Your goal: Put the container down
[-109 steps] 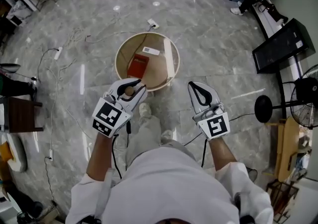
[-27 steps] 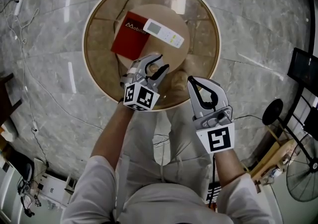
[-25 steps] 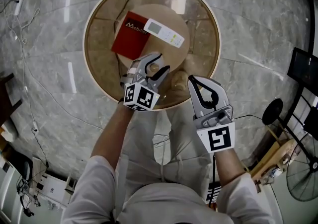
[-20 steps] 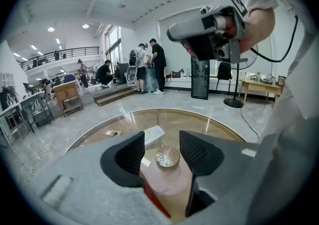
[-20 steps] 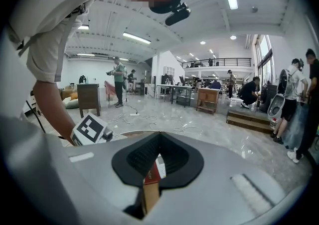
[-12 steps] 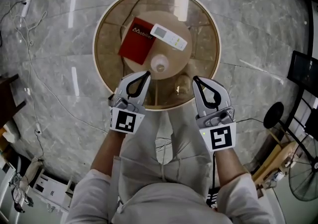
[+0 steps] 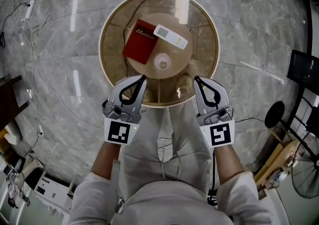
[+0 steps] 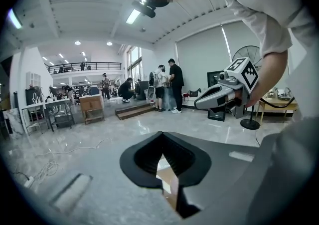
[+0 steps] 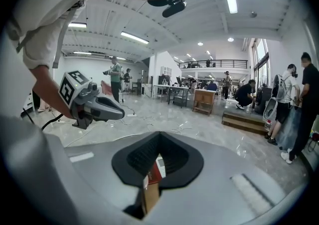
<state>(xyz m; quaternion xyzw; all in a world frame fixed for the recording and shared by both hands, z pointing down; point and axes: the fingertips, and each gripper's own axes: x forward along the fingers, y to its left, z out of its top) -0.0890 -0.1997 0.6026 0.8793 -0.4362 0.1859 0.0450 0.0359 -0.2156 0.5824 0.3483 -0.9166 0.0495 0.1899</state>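
Note:
A small pale round container [image 7: 161,62] stands alone on the round glass-topped table [image 7: 112,29], near its middle. My left gripper [image 7: 141,77] hangs over the table's near edge, a short way back from the container. Its jaws have just been closing and now stand shut with nothing between them. My right gripper [image 7: 197,79] is level with it on the right, also shut and empty. In the left gripper view the left gripper [image 8: 160,135] has its tips together, and the right gripper [image 8: 199,103] shows beside it.
A red book [image 7: 141,48] and a white remote [image 7: 171,37] lie on the table just beyond the container. Cables [image 7: 30,29] trail over the marble floor at left. A black screen [image 7: 301,72] and a stand's base [image 7: 274,114] are at right. People stand far off.
The left gripper has let go of the container, drawn back toward the person and shut empty. The container stays on the table. The right gripper has barely shifted.

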